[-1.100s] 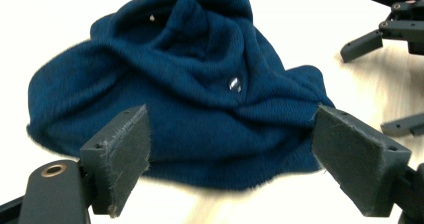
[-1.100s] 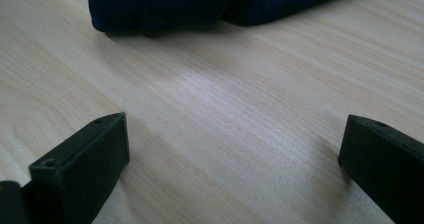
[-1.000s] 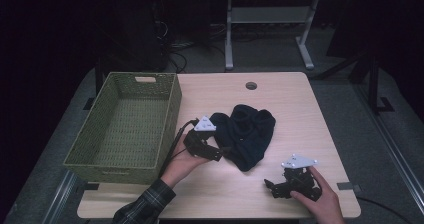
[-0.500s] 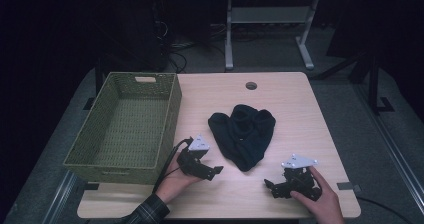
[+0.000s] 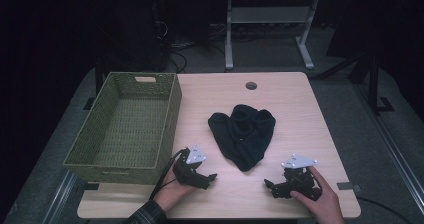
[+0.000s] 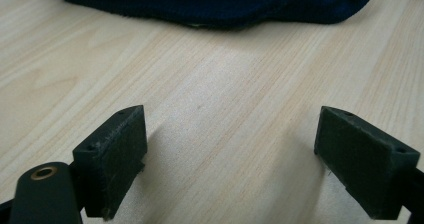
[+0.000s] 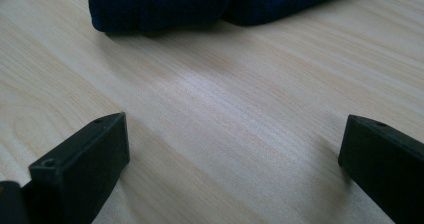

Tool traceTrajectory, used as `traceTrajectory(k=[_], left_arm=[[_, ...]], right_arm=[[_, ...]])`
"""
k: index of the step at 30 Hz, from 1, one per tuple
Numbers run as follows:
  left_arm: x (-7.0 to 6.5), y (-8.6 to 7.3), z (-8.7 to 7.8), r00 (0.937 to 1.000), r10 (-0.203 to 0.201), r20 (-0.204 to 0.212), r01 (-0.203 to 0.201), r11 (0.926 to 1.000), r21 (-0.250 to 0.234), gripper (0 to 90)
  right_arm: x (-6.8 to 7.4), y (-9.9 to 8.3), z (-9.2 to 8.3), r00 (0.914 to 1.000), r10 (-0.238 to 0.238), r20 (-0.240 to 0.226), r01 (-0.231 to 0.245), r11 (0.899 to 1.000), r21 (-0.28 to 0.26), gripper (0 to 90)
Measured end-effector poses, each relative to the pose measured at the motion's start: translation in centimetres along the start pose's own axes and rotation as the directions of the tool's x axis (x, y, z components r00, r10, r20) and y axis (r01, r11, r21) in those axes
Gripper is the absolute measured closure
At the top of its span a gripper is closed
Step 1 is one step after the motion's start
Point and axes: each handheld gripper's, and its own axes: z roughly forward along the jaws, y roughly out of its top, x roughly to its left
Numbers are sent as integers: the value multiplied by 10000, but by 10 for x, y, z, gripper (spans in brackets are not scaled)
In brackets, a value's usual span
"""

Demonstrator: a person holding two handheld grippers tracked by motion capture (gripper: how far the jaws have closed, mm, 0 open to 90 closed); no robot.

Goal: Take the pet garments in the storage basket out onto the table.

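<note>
1. Left gripper (image 5: 209,177) and right gripper (image 5: 270,185) rest near the table's front edge, jaws wide and empty.
2. A shallow pinch could snag just one layer, so the cloth trails.
3. The dark navy knitted garment (image 5: 243,132) lies crumpled mid-table on the pale wooden table (image 5: 300,104), apart from the green woven basket (image 5: 125,126).

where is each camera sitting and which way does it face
High view: fixed above the person's side, looking forward and down on the table, green wicker basket and dark knit garment; both hands, left gripper and right gripper enter from the bottom.
Left gripper view: rides the left gripper, looking low across the tabletop; its jaws stand wide apart.
Right gripper view: rides the right gripper, likewise; jaws apart.
Shared: both gripper views face the garment's edge.
</note>
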Motion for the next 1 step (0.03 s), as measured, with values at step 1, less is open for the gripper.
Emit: traceTrajectory(k=[1], left_arm=[[0, 0, 0, 10000, -20, 4, 20, 10000, -5, 129]], right_arm=[[0, 0, 0, 10000, 3, -3, -3, 10000, -9, 0]])
